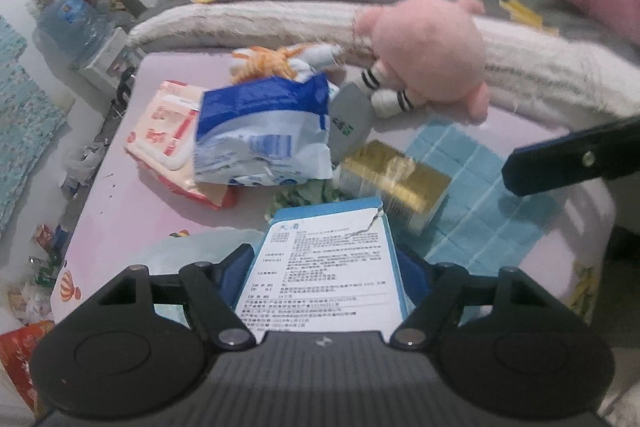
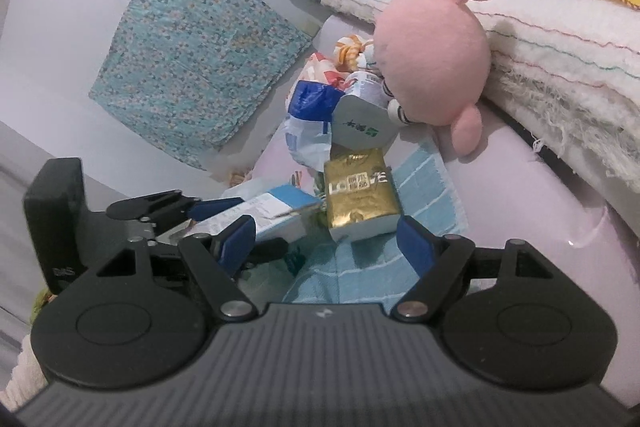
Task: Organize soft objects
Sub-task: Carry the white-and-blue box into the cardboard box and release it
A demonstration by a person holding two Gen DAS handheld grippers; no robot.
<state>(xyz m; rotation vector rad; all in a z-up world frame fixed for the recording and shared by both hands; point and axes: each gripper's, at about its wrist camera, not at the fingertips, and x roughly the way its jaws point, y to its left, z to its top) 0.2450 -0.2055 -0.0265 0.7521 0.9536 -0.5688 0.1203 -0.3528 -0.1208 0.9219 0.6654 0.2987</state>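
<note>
Now blue carton (image 1: 324,267) sits clamped in left gripper (image 1: 326,263) jaws.

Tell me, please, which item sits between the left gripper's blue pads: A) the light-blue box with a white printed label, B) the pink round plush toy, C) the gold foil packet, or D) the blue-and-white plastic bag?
A: the light-blue box with a white printed label lies between the left gripper pads, while the other three items lie farther off on the pink tabletop.
</note>
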